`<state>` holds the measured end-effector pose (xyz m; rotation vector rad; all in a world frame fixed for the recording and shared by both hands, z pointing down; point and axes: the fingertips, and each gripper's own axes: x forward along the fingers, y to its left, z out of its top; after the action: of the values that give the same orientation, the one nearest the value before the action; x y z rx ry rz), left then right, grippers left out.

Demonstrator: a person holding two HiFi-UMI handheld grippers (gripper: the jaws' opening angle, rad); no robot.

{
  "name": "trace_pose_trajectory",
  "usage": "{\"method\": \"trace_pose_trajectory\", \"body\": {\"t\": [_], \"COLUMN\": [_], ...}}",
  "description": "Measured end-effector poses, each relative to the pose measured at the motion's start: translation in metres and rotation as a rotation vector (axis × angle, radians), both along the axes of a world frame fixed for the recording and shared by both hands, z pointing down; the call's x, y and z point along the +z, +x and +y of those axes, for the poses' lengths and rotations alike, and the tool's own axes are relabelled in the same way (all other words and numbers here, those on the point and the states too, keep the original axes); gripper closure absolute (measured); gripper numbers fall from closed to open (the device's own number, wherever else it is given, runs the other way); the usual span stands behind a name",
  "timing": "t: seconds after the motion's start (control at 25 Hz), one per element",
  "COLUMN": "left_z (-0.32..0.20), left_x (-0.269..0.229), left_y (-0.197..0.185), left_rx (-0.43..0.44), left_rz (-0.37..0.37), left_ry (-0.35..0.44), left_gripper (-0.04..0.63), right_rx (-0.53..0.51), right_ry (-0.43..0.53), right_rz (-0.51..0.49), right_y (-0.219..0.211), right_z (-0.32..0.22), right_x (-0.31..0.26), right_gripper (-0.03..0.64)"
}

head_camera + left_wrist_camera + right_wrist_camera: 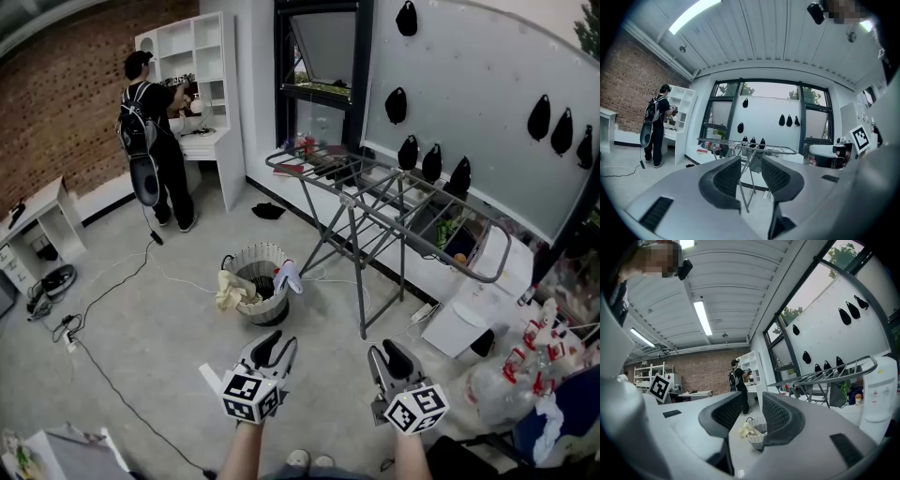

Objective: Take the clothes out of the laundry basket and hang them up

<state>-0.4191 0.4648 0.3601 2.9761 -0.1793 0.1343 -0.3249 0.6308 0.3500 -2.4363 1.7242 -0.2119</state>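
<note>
My left tool [278,345] points straight at the pale round slatted laundry basket [260,298]; my right tool [388,352] sits farther aside. Both half-open, empty.

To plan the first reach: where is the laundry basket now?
In the head view, the laundry basket stands on the floor left of centre, beyond the left gripper and left of the drying rack.

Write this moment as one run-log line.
left tool: open, empty | right tool: open, empty | clothes: in laundry basket
</note>
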Motion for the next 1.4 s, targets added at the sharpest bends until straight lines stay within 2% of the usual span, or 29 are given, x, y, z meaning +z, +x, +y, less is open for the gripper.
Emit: {"method": "trace_pose_trajectory", "body": {"t": [0.2,0.88,1.2,1.4], "left_z": [-0.008,-0.065,-0.094,-0.131], "left_x": [0.002,0.013,0.016,0.02], "left_y": [0.001,0.017,0.055,0.093], "left_rx": [0.004,0.021,0.024,-0.006], "left_rz": [0.006,0.012,0.02,0.025], "left_ry": [-0.003,-0.003,-0.01,0.001], "left_gripper": [0.446,0.445,0.445,0.445], "right_rx": [0.001,0.042,0.049,0.016], "right_ry": [0.008,-0.013,-0.017,-0.009], "right_rz": [-0.014,0.005,0.015,0.028], "right_y": [0.002,0.017,0.058,0.104], "right_z": [-0.007,-0.044,-0.071,-0.11], "right_x": [0.002,0.004,0.006,0.009], "right_gripper": [0.476,0.472,0.472,0.472]}}
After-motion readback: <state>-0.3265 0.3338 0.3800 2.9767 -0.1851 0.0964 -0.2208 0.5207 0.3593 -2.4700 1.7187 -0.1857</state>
